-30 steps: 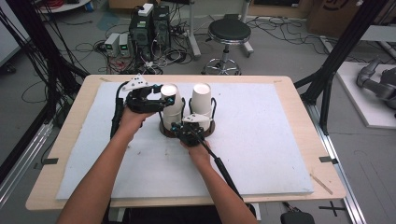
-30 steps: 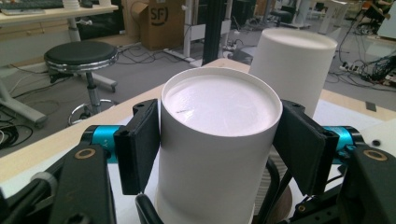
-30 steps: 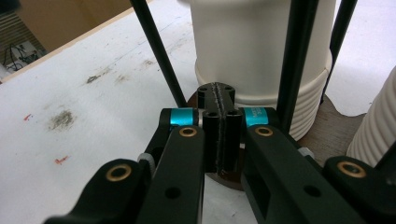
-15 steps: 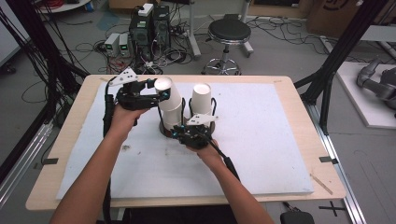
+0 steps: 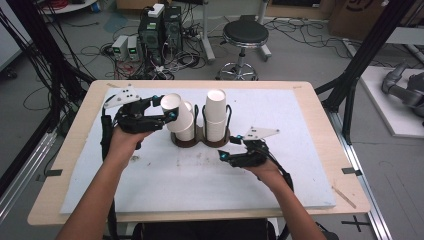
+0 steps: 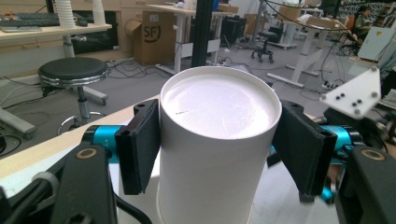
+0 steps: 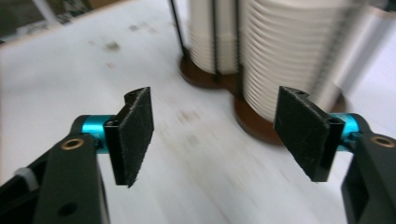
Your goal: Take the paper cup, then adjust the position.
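Note:
A white paper cup (image 5: 179, 114) hangs tilted over the left stack of cups (image 5: 190, 132), with my left gripper (image 5: 167, 107) shut on its sides. In the left gripper view the cup (image 6: 219, 107) fills the gap and both pads press on it, so my left gripper (image 6: 220, 149) grips it. A taller second stack (image 5: 216, 112) stands in the dark wire holder (image 5: 200, 142). My right gripper (image 5: 230, 148) lies just right of the holder's front; its jaws have just been opening. In the right gripper view nothing lies between the jaws of my right gripper (image 7: 219, 135), and the stacks (image 7: 285, 56) stand beyond.
A white mat (image 5: 300, 150) covers the wooden table (image 5: 330, 125), with bare mat in front of the holder and to its right. On the floor behind the table are a black stool (image 5: 244, 35) and electronics boxes (image 5: 160, 30). Black frame posts (image 5: 360, 60) flank the table.
My left gripper has raised the cup off the left stack, up and to the left, tilting it. My right gripper, shut at the holder's front before, has opened and drawn back to the right.

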